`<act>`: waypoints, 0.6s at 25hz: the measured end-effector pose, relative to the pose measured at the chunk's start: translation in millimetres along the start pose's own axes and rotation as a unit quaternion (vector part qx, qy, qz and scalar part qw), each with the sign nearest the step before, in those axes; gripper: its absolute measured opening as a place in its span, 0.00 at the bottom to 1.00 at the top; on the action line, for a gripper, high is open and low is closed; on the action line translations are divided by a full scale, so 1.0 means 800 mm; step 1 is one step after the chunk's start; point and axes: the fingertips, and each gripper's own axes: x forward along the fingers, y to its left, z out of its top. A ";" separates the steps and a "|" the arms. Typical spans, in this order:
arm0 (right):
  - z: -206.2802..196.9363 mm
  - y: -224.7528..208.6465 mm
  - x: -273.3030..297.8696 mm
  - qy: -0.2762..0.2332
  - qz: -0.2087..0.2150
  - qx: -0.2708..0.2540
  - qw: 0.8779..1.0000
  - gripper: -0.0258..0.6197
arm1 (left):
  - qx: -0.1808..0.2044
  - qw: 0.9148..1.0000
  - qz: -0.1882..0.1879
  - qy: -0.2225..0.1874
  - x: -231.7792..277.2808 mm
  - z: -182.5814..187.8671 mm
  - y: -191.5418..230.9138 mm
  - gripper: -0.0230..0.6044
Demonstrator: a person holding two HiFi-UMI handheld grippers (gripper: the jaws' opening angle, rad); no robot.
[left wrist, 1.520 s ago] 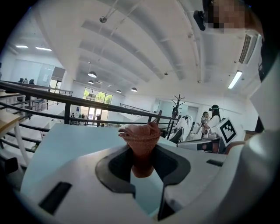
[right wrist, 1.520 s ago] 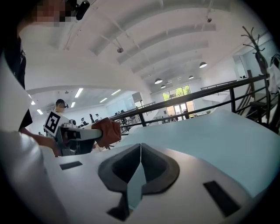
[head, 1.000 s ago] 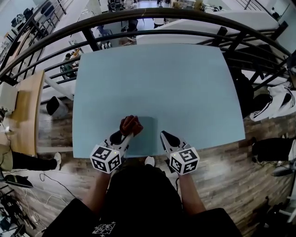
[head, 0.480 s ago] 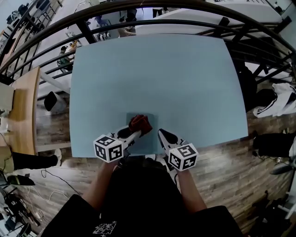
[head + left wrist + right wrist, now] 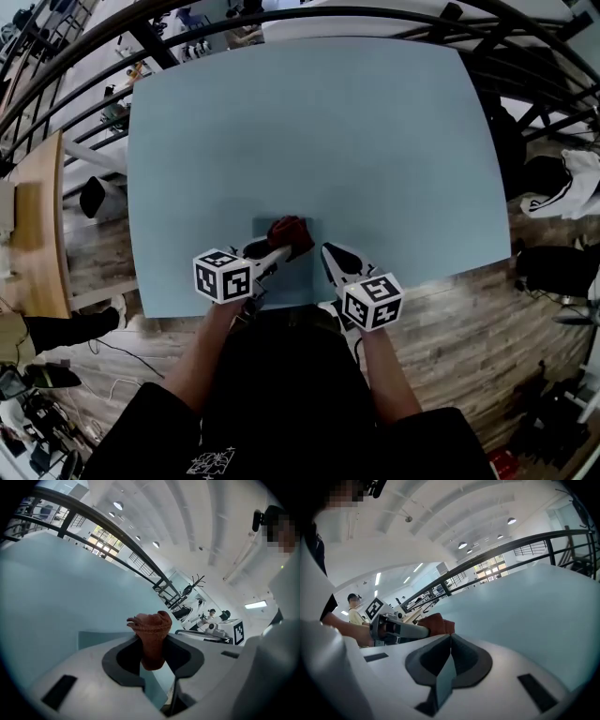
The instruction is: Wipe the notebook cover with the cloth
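Observation:
The notebook (image 5: 292, 277) with a blue cover lies flat on the blue table (image 5: 309, 131), close to the near edge. A reddish-brown cloth (image 5: 289, 231) rests on the cover's far half. My left gripper (image 5: 281, 247) is shut on that cloth (image 5: 151, 630), which bunches up between the jaws and sticks out past them. The cover's left corner (image 5: 93, 639) shows beyond the left jaw. My right gripper (image 5: 329, 253) is shut with nothing in it, its tip at the notebook's right edge. From the right gripper view, the cloth (image 5: 436, 622) sits just left of my right gripper (image 5: 450, 637).
A dark metal railing (image 5: 281, 21) curves round the table's far side. Wood floor (image 5: 469, 309) lies below the near edge. A wooden desk (image 5: 37, 225) stands at the left, and white fabric (image 5: 562, 192) lies at the right.
The left gripper has carried the cloth across the cover from its left part toward the middle and far side. The right gripper has stayed at the notebook's right edge.

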 end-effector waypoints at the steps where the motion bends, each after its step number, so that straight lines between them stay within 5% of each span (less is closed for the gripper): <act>1: -0.003 -0.003 0.003 0.002 -0.001 0.002 1.000 0.05 | -0.003 1.000 -0.004 0.004 0.004 -0.001 0.003 0.23; 15: -0.033 -0.021 0.016 0.019 -0.028 0.041 0.999 0.05 | -0.037 0.997 -0.060 0.028 0.055 -0.005 0.013 0.23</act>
